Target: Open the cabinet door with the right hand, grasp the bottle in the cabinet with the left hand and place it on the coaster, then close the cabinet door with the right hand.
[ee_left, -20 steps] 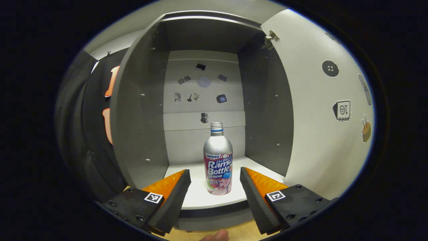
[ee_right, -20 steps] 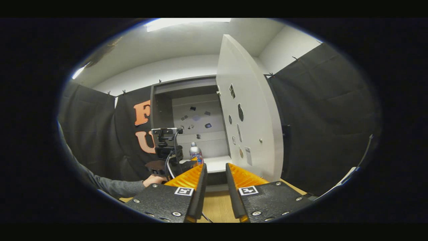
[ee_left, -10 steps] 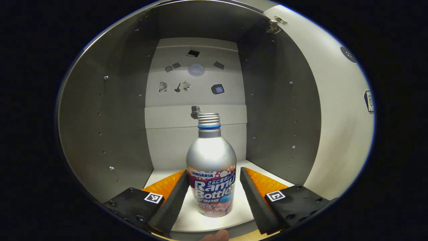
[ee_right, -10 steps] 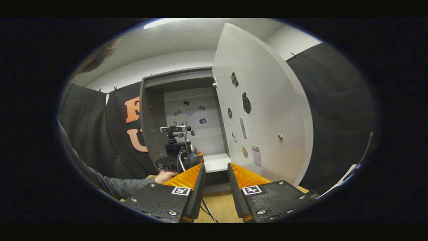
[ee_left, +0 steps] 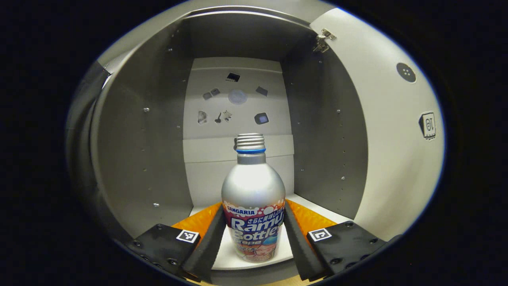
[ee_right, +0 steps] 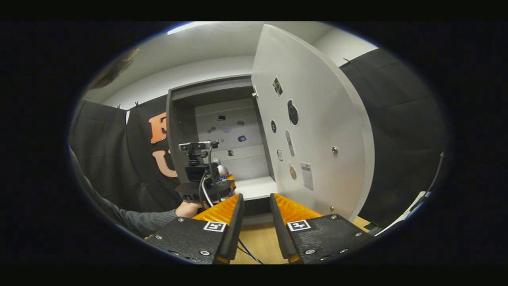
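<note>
The silver aluminium bottle with the pink-and-blue printed label is standing upright near the front edge of the white shelf inside the open grey cabinet, its long axis vertical. It is sitting directly between the two foam-faced fingers of the left gripper, which are closing in on the labelled lower body from either side. The pads appear to be touching or all but touching the label, though whether they are truly pressing cannot be told. The judgement is that the grasp is being completed, and that the next move calls for drawing the bottle straight out over the shelf's front edge.

The white cabinet door dotted with small stickers is standing wide open on the bottle's right, well clear of that exit path, and the grey side walls are flanking the gripper closely. The right gripper is hovering back above the wooden table, fingers slightly apart and holding nothing. No coaster can be made out.
</note>
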Demonstrator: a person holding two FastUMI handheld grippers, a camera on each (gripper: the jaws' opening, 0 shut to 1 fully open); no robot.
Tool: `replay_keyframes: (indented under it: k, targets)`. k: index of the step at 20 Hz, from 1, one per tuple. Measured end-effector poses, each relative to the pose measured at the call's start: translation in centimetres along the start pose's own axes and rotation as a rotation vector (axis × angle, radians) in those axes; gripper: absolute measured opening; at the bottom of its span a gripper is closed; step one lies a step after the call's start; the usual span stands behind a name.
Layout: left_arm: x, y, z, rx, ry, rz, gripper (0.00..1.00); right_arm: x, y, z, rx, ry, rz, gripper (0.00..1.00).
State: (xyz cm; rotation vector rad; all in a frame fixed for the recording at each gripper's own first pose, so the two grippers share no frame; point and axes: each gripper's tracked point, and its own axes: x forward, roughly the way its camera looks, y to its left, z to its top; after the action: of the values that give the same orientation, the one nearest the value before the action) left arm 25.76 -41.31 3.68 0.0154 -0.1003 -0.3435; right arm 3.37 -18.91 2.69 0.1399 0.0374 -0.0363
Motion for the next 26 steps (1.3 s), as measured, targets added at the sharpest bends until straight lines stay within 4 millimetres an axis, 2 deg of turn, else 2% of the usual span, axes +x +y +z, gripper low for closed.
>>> replay_keyframes:
  k: [3, 7, 8, 9, 10, 12, 14, 18, 21, 23, 26]
  targets:
    - [-5.4, 1.7, -0.2, 0.014, -0.006, 0.033, 0.85, -1.9, 1.0, -0.9, 0.012, 0.024, 0.043, 0.42]
    - [-12.7, 4.2, -2.2, 0.062, 0.004, 0.096, 0.84, -5.0, 2.4, -2.5, 0.008, 0.061, 0.095, 0.42]
    - [-14.2, 4.6, -2.9, 0.069, 0.01, 0.107, 0.84, -5.8, 2.6, -2.8, 0.009, 0.072, 0.108, 0.46]
    - [-15.7, 5.1, -4.0, 0.077, 0.02, 0.12, 0.84, -6.5, 2.8, -3.4, 0.012, 0.083, 0.119, 0.46]
    - [-17.2, 5.5, -4.8, 0.092, 0.03, 0.131, 0.85, -7.1, 3.0, -3.8, 0.016, 0.094, 0.128, 0.42]
    - [-20.0, 6.4, -6.9, 0.117, 0.047, 0.157, 0.84, -8.1, 3.2, -5.1, 0.024, 0.12, 0.144, 0.41]
    - [-22.5, 7.0, -9.8, 0.125, 0.074, 0.169, 0.84, -8.9, 3.4, -6.4, 0.029, 0.151, 0.154, 0.41]
    - [-25.1, 8.2, -15.5, 0.134, 0.133, 0.201, 0.85, -9.5, 3.6, -9.2, 0.029, 0.213, 0.166, 0.42]
    - [-26.5, 9.5, -20.8, 0.142, 0.19, 0.231, 0.85, -9.5, 3.9, -11.8, 0.026, 0.279, 0.167, 0.42]
    - [-27.0, 10.0, -24.2, 0.13, 0.233, 0.242, 0.86, -9.5, 3.9, -13.3, 0.012, 0.315, 0.163, 0.42]
    - [-27.3, 10.7, -28.3, 0.114, 0.273, 0.252, 0.86, -9.1, 3.9, -14.8, 0.018, 0.363, 0.162, 0.42]
